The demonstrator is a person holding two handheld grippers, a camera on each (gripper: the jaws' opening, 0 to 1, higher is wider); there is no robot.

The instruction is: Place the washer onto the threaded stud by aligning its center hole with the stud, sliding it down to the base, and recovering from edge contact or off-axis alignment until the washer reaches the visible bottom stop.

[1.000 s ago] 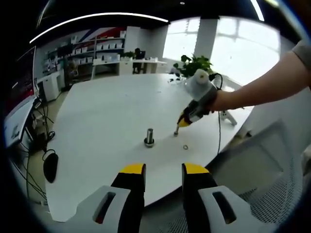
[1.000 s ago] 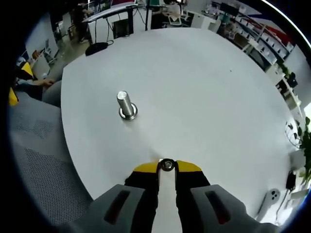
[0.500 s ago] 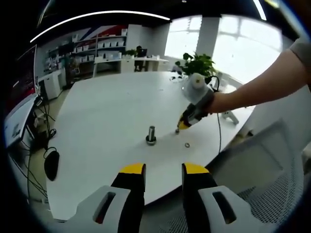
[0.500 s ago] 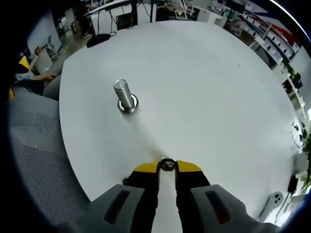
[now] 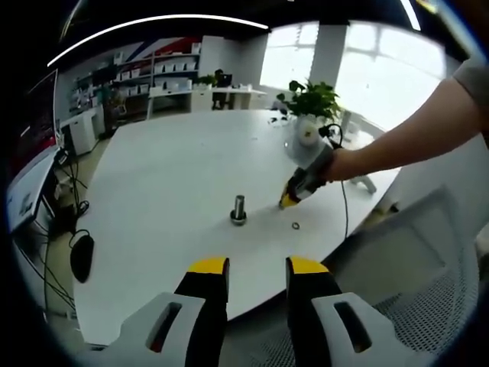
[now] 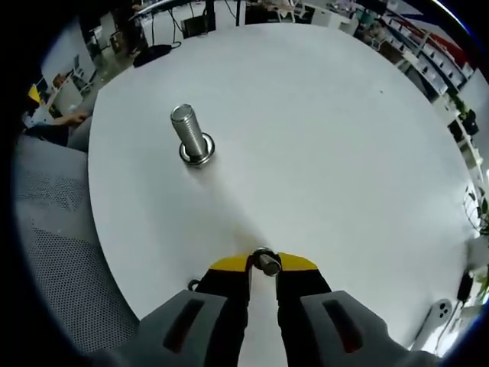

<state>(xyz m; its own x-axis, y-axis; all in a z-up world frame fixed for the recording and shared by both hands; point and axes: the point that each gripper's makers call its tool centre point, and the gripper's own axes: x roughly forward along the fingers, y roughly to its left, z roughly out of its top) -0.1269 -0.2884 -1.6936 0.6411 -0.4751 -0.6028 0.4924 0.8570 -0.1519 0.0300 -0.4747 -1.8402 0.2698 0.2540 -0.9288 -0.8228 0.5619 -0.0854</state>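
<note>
My right claw (image 6: 263, 264) is pinching the little ring (image 6: 265, 260) at its tips, above the white table (image 6: 321, 145). The bolt (image 6: 190, 138) stands well apart. I should bring the ring's hole right over it. My left claw (image 5: 257, 267) is spread, holding nothing.

We cannot read the threads on the stud (image 5: 238, 209) from afar, and the loose ring (image 5: 295, 225) right of it is too small to identify.

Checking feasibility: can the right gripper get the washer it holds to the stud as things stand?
Probably yes: the right gripper grips the washer, and bare table lies between it and the upright stud.
</note>
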